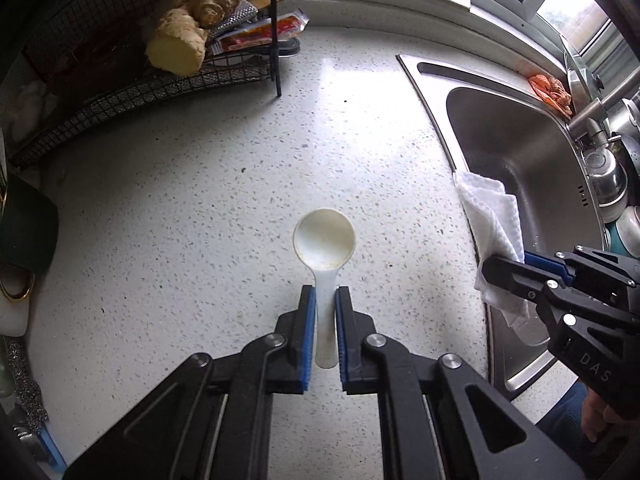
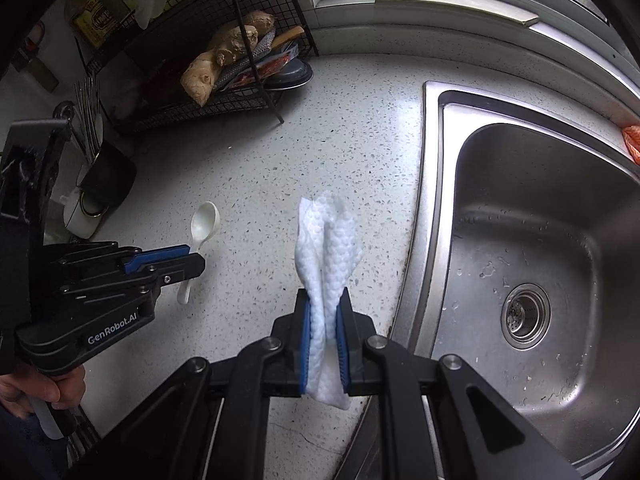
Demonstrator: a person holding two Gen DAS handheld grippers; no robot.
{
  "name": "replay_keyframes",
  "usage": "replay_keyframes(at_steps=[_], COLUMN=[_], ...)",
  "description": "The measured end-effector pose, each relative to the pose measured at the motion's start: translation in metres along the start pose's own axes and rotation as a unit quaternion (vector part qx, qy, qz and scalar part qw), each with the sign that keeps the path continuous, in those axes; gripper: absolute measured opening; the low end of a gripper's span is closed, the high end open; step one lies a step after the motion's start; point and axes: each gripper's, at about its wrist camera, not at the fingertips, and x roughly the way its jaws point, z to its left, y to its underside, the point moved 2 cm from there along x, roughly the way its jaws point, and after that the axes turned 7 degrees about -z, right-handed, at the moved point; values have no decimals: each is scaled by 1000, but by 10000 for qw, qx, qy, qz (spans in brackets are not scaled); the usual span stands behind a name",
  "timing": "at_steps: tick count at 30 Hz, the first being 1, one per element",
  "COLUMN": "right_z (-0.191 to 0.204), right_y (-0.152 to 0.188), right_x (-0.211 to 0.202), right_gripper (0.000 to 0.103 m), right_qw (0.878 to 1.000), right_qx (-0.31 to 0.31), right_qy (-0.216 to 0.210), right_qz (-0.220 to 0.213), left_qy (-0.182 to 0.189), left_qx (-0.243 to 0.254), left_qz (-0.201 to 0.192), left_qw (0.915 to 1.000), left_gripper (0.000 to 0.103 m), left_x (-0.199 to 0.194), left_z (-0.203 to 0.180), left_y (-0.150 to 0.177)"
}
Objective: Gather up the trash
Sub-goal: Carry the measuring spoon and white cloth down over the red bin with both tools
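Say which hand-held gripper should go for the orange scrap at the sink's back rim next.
Neither is free: the left hand-held gripper grips the white plastic spoon, the right hand-held gripper the paper towel. Once emptied, probably right: it's beside the sink, nearer the orange scrap.

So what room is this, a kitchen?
Most likely a home kitchen: there is a steel sink set in a speckled countertop, and a wire rack holding ginger root.

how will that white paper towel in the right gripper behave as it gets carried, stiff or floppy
Probably floppy: the white embossed paper towel creases and folds where the right gripper pinches it. Likely very light, since its free end stands above the jaws without drooping much. The quilted surface should grip the blue pads rather than slip, though it may tear if tugged.
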Motion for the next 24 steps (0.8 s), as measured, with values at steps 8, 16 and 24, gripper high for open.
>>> replay_keyframes(at_steps=[8,16,24], right_z=[-19,-36,-49], right_y=[55,128,222], right_x=[-37,-85,-136], right_gripper=[10,10,10], right_qw=[9997,9995,9994], right_qx=[198,289,285], right_qy=[115,60,-83], right_qz=[-38,-151,-176], left_qy=[228,67,-1], left_qx=[252,456,542], left_qz=[-16,-54,-52], left_qw=[9994,9989,9985], left_gripper=[9,9,9], left_x=[-7,-22,-53], left_z=[-47,-119,-182], left_y=[37,109,201])
